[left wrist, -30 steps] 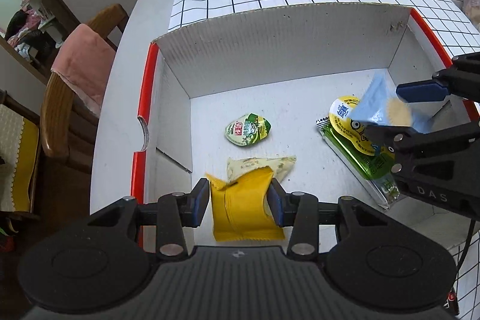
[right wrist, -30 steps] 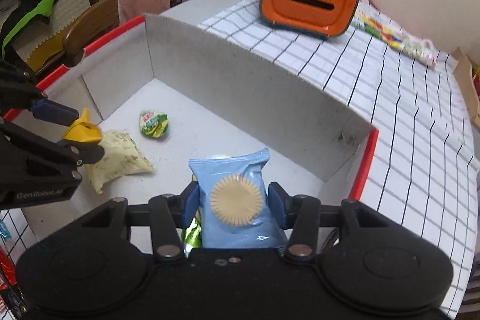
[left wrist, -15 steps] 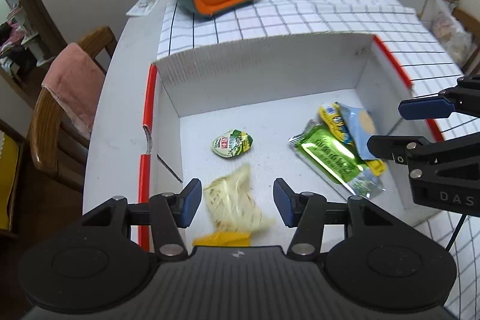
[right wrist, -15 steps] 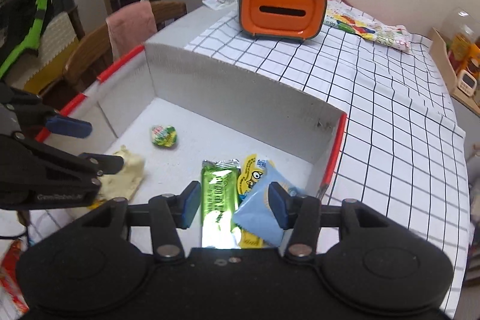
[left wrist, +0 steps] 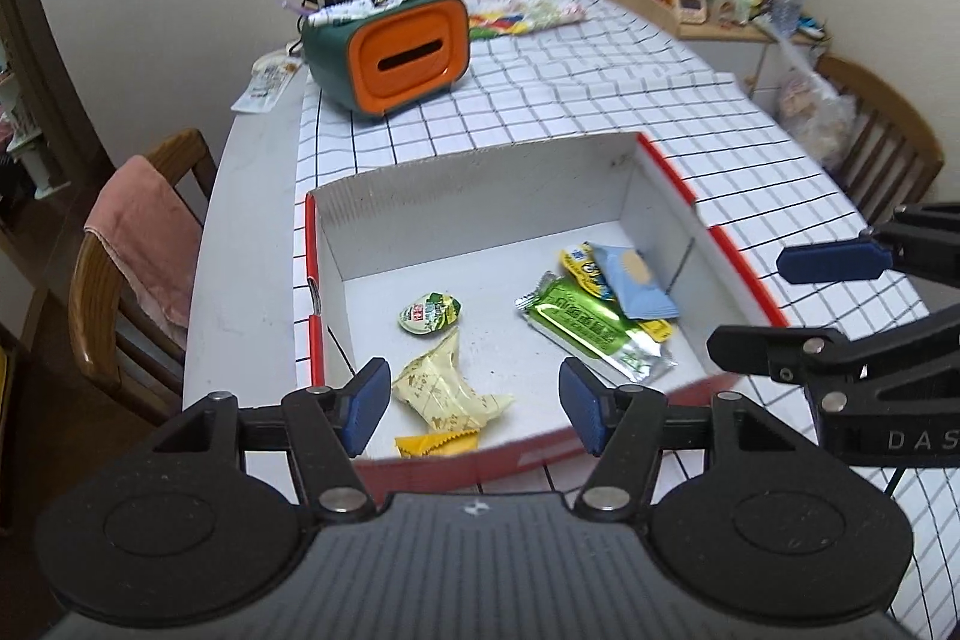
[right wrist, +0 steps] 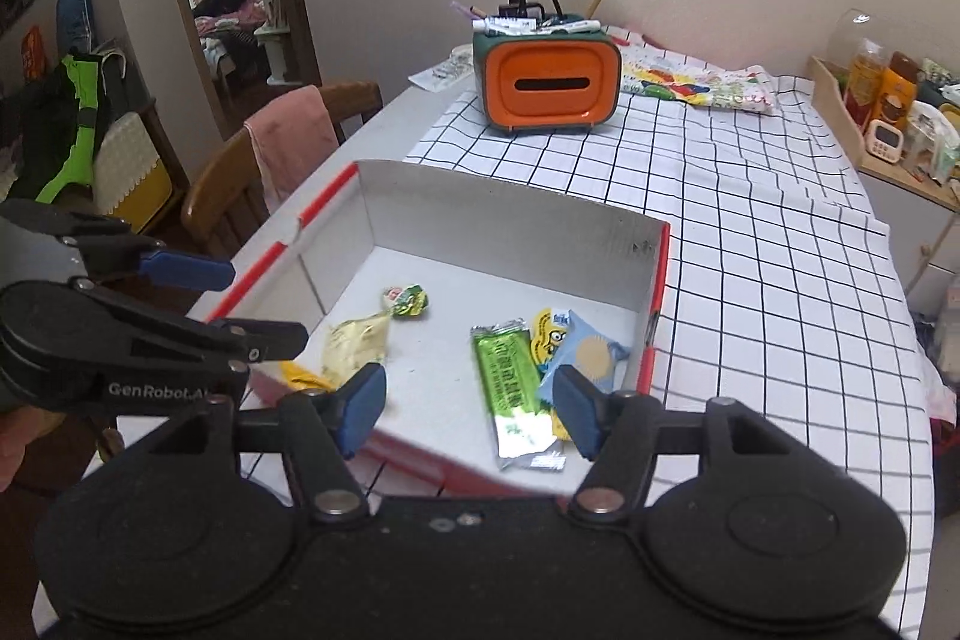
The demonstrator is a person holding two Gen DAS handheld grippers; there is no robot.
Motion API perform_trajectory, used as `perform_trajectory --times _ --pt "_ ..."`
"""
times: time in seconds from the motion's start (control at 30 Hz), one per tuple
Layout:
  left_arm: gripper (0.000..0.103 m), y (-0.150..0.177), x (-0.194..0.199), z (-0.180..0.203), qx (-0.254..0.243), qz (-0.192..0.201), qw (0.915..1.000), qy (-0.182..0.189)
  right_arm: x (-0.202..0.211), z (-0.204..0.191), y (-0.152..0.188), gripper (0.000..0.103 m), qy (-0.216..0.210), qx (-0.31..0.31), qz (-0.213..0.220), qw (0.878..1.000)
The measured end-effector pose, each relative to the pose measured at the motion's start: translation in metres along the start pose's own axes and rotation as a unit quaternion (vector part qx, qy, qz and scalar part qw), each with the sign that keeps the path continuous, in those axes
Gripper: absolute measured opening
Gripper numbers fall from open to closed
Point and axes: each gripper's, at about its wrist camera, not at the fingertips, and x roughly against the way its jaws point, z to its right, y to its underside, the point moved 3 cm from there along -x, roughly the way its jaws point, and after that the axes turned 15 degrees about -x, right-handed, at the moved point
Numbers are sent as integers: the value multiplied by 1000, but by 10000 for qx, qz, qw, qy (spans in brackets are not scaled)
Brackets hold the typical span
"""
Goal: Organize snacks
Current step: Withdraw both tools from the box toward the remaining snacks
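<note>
Six snacks lie in our red-edged box (left wrist: 672, 172), as the left wrist view shows: cream packet (left wrist: 447, 391) and yellow packet (left wrist: 436, 444) near left, green round one (left wrist: 429, 312) farther, green bar (left wrist: 591, 334), yellow pouch (left wrist: 585, 268) and blue packet (left wrist: 636, 280) stacked right. Our left gripper (left wrist: 474, 409) hangs above, jaws opening, gripping nothing.

From the right wrist view, our right gripper (right wrist: 468, 403) also opens empty over that box; we judge both loads delivered, grouped by side.
</note>
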Motion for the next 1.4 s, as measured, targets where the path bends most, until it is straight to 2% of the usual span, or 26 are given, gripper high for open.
perform_trajectory --times 0.1,0.17,0.43,0.5,0.53,0.57,0.83,0.9,1.17,1.4 --pt "65 8 17 1 -43 160 9999 48 15 -9 10 67 -59 16 95 9999" --pt "67 14 28 3 -102 263 9996 63 26 -13 17 80 -116 14 205 9997" --pt "82 41 61 6 -204 543 9982 169 57 -31 41 86 -266 10 416 9988" --pt "83 47 66 7 -252 579 9978 208 64 -35 46 91 -314 55 459 9984" --pt "83 51 69 7 -269 597 9976 228 67 -37 49 99 -331 66 491 9982" --pt "83 55 72 8 -276 608 9975 237 70 -38 52 102 -357 70 542 9979" --pt "86 86 75 -1 -385 601 9967 374 76 -42 81 103 -538 -65 513 9972" --pt "91 97 71 -2 -470 552 9960 522 73 -41 91 103 -527 -115 431 9976" --pt "91 121 33 -10 -1019 88 9909 873 61 -35 132 103 -326 -193 115 9992" --pt "91 131 -4 -12 -1723 -286 9813 808 38 -40 161 103 -183 113 -170 9996"
